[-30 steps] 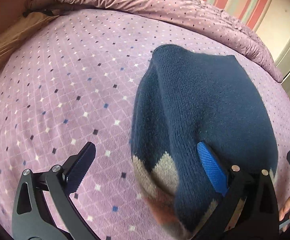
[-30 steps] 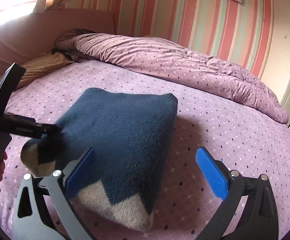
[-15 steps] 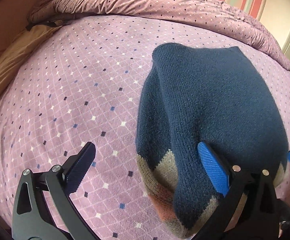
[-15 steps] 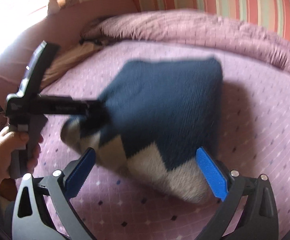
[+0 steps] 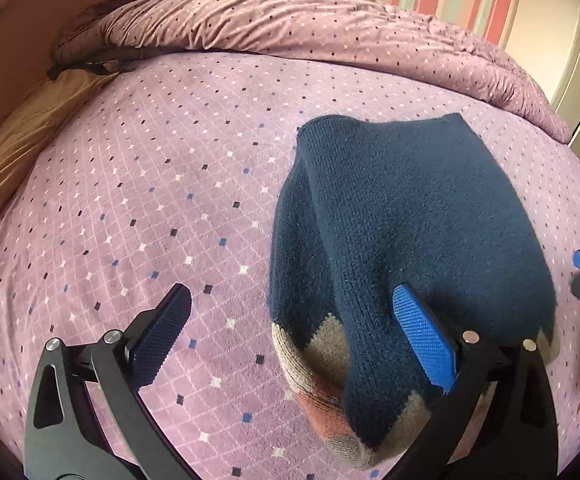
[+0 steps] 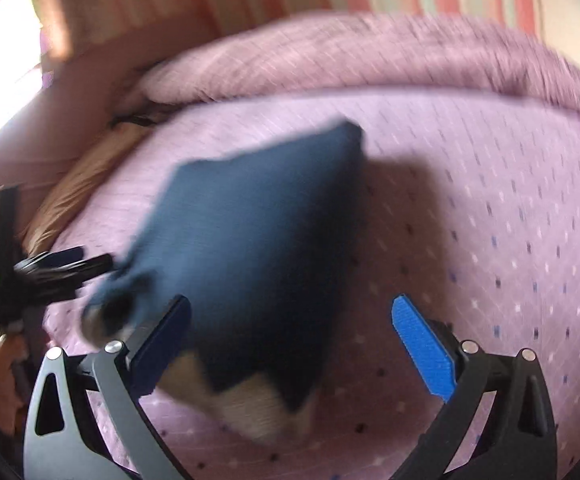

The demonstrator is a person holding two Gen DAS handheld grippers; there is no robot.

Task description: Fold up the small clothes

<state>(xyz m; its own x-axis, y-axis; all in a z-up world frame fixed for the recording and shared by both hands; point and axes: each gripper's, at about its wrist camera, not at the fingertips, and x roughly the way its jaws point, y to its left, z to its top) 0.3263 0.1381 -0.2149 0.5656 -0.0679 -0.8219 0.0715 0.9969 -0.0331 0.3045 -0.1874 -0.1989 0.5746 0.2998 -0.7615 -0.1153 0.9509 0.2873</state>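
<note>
My left hand-held gripper (image 5: 290,336) is spread wide, its blue right finger (image 5: 424,338) lying on the near hem of the folded navy sweater (image 5: 406,232), its dark left finger over bare bedsheet (image 5: 150,184). The sweater rests on the bed, nearer than the rumpled duvet (image 5: 330,28). My right hand-held gripper (image 6: 290,336) is released too, fingers apart just above the sweater's zigzag hem; that view is blurred.

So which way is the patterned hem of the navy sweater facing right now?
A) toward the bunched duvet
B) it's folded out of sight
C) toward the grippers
C: the navy sweater has its zigzag tan and orange hem at the near end, by the left gripper; its plain navy end points toward the bunched duvet.
</note>
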